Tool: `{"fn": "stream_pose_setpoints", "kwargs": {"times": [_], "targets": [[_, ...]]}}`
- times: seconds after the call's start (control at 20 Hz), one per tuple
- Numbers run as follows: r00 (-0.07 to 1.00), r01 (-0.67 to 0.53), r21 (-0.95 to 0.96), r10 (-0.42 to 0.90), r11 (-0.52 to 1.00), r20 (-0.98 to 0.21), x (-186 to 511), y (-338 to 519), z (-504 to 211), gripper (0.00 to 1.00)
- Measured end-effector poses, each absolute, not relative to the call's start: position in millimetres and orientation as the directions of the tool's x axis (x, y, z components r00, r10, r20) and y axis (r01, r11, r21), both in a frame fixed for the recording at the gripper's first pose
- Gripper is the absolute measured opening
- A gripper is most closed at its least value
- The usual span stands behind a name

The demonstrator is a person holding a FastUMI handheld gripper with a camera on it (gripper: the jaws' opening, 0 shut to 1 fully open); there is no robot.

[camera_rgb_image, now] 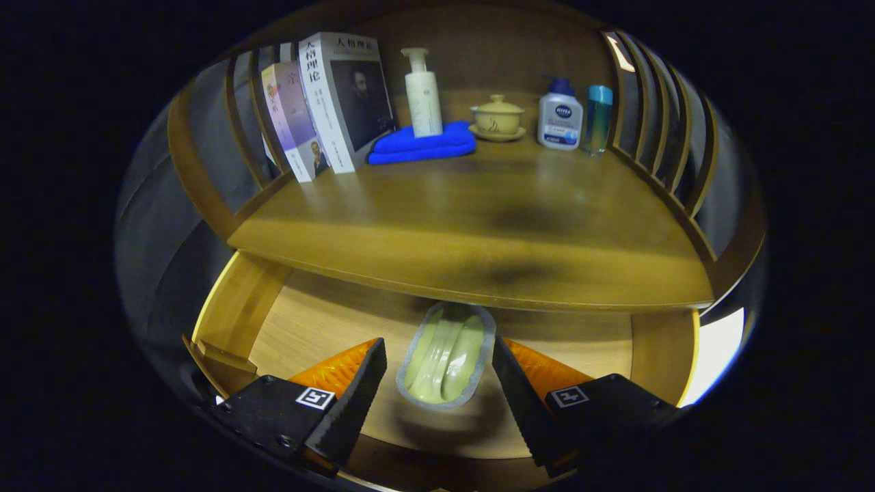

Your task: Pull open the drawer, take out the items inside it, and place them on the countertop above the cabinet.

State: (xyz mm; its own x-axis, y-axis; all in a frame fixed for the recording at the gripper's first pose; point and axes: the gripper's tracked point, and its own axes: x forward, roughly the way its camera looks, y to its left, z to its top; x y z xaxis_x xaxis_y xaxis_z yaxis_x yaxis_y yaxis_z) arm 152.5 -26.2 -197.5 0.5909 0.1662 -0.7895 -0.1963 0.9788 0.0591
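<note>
Gripper view looks down into the open drawer [307, 321] and across the countertop [478, 225] above it. Nearest, the gripper [437, 383] has its fingers spread wide apart, holding nothing. Between them, touching neither, lies a pale green packet [448, 355] with a greyish sealed rim. It rests flat on the drawer's light wooden floor, its long axis running away from the fingers, and its far end reaches just under the countertop's front edge. A shadow falls on the drawer floor below its near end. The drawer's side walls rise left and right of the fingers.

Beyond the drawer, the countertop is a broad brown wooden surface with dark shadow patches near its front. Slatted wooden rails [656, 109] curve around both of its sides. Along its back stand several things. At far left two books [321, 102] stand upright, leaning against the left rail. Just right of them a folded blue cloth [424, 147] lies flat, and a white pump bottle [422, 92] stands upright on it. Next comes a yellow lidded cup [497, 116] on a matching saucer. Further right a white bottle with a blue cap [560, 116] stands near a slim teal bottle [597, 119], which is close to the right rail.
</note>
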Motion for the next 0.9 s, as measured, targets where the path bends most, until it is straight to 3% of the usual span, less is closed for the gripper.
{"fn": "stream_pose_setpoints", "kwargs": {"times": [0.2,0.35,0.55,0.65,0.75,0.9], "targets": [[0.581,-0.174,0.049,0.143,0.983,-0.801,161,-24,-209,0.98],[0.558,-0.174,0.031,0.124,0.984,-0.820,159,-23,-219,0.78],[0.530,-0.166,0.006,0.094,0.986,-0.843,157,-27,-230,0.37],[0.525,-0.183,0.014,0.110,0.983,-0.844,148,-25,-227,0.37],[0.510,-0.204,0.063,0.161,0.977,-0.845,144,-16,-228,0.21],[0.548,-0.244,0.025,0.159,0.969,-0.821,136,-21,-220,0.21]]}}
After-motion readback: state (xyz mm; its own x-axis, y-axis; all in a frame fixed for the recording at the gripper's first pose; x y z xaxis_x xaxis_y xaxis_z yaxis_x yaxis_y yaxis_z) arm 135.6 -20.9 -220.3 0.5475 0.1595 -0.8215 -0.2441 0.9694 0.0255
